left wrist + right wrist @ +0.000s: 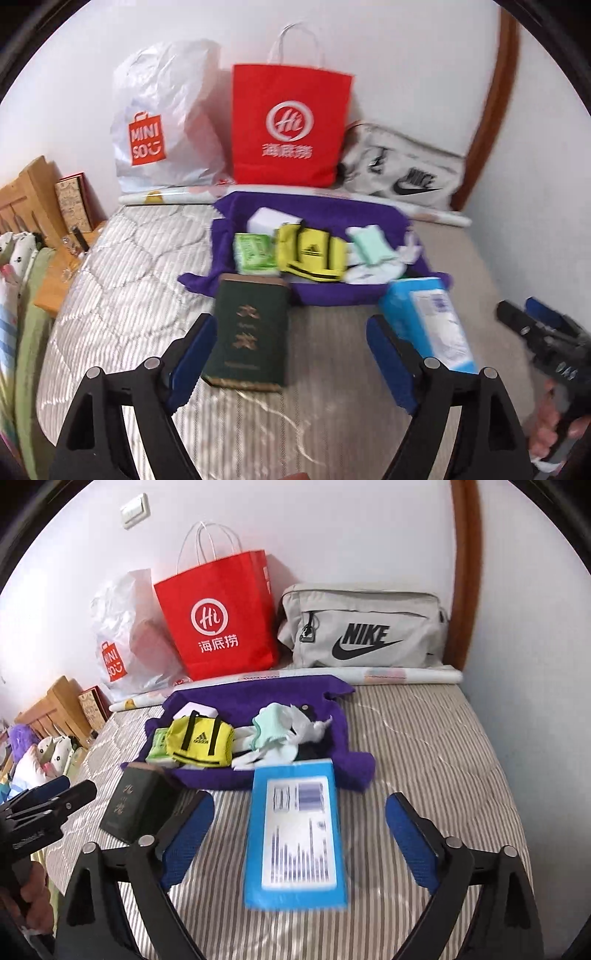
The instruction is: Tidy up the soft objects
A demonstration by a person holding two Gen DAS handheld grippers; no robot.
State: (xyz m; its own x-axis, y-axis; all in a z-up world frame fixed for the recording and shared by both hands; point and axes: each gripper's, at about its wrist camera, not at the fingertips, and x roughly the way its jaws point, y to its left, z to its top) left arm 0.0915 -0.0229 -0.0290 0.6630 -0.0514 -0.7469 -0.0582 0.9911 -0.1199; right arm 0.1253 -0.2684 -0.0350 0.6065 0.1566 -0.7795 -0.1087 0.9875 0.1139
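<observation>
A purple cloth [332, 291] [258, 694] lies spread on the striped mattress. On it are a small yellow bag [310, 251] [201, 742], white and mint socks [369, 247] [273, 731], a green tissue pack [255, 251] and a white box [266, 221]. Nearer me, a dark green box [247, 339] [136, 805] lies flat under my left gripper [291, 332], whose jaws stand wide and hold nothing. A blue packet [295, 834] [428, 321] lies flat under my right gripper [299, 805], also open and untouched by its pads.
Against the back wall stand a white plastic shopping bag [162, 125], a red paper bag [291, 122] [218, 620] and a grey sports bag [362, 627], with a paper roll [369, 674] in front. A wooden headboard [26, 192] and plush toys [40, 753] are at the left.
</observation>
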